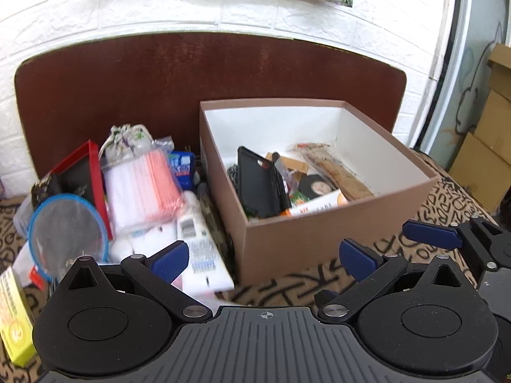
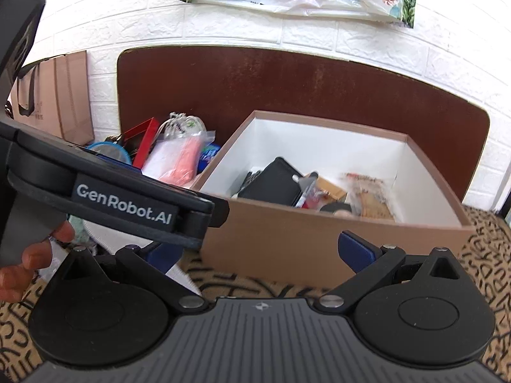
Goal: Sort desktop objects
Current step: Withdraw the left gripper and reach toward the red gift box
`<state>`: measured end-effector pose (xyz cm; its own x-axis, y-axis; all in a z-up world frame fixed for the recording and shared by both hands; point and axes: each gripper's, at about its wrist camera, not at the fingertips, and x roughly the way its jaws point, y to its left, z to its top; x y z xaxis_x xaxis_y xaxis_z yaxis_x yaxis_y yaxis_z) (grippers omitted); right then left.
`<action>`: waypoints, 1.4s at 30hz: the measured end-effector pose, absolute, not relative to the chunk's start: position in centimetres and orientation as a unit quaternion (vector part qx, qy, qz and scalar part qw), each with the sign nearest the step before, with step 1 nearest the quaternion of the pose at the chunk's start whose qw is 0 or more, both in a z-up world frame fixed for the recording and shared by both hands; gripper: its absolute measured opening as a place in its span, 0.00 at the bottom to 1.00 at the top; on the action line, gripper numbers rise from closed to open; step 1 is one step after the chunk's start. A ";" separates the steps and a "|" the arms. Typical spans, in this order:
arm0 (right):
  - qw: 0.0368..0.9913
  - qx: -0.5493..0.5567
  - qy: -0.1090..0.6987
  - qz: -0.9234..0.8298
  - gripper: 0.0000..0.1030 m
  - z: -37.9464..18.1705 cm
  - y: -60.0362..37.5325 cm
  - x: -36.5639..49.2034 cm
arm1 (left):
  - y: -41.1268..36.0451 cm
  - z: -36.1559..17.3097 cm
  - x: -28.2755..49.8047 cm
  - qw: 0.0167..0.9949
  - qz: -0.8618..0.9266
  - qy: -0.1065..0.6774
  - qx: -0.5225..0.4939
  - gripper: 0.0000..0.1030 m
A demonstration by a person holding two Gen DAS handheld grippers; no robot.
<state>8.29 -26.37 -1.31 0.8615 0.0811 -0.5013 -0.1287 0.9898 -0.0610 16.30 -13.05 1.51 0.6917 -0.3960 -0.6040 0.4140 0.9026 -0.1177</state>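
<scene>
A brown cardboard box [image 1: 332, 223] with white inner walls stands on the patterned cloth; inside lie a black phone case [image 1: 258, 185], an orange-and-white packet [image 1: 319, 204] and a snack wrapper [image 1: 332, 166]. Left of it is a pile: a bag of pink-and-white masks [image 1: 143, 188], a round blue-rimmed mirror [image 1: 67, 233], a white tube [image 1: 201, 249], a floral pouch [image 1: 127, 140]. My left gripper [image 1: 265, 261] is open and empty before the box's near corner. My right gripper [image 2: 258, 255] is open and empty in front of the box [image 2: 287, 239]; its left finger is partly hidden by the left gripper's body [image 2: 127, 204].
A dark red board [image 1: 159, 73] leans on the white brick wall behind everything. A red-edged box [image 1: 86, 172] and a yellow-green carton [image 1: 14, 319] sit at the pile's left. Cardboard cartons [image 1: 488, 127] stand far right. A hand [image 2: 28, 255] holds the left gripper's handle. A paper bag [image 2: 57, 95] stands by the wall.
</scene>
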 end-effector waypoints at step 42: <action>0.937 0.008 0.307 0.165 0.96 -9.0 -19.0 2.0 | -2.2 -7.2 12.6 0.871 -0.244 0.396 -0.156 1.00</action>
<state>2.00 -19.04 -8.99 0.7576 0.3141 -0.5722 -0.3048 0.9454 0.1154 12.63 -2.21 -7.21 0.5672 -0.5491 -0.6138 0.3014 0.8320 -0.4658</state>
